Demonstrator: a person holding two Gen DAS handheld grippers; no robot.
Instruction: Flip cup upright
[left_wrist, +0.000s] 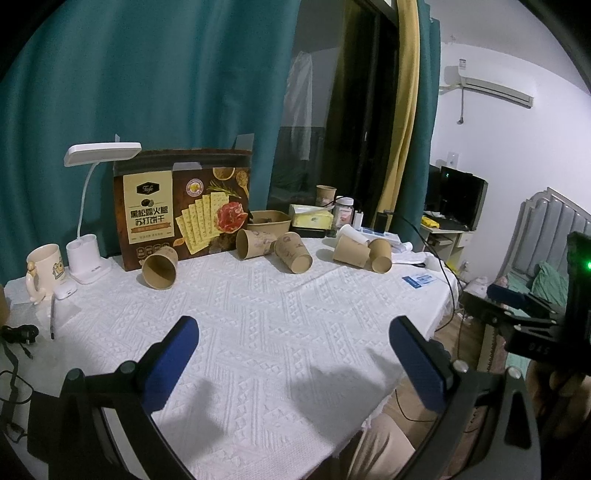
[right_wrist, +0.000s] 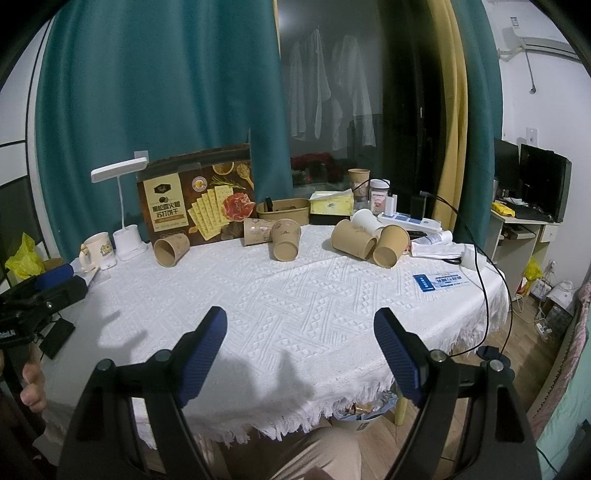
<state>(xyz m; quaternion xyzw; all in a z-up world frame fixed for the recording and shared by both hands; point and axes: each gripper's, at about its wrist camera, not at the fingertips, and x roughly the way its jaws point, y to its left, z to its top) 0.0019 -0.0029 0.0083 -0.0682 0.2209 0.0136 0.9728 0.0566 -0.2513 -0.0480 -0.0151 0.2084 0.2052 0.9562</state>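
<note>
White cloth covers worktop. Brown paper cups lie tipped at far side w/ cracker box. Left gripper & right gripper fingers wide, holding nothing.

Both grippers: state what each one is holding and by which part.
Nothing is held. The left gripper and right gripper are both open and empty above the tablecloth; the paper cups lie untouched.
</note>
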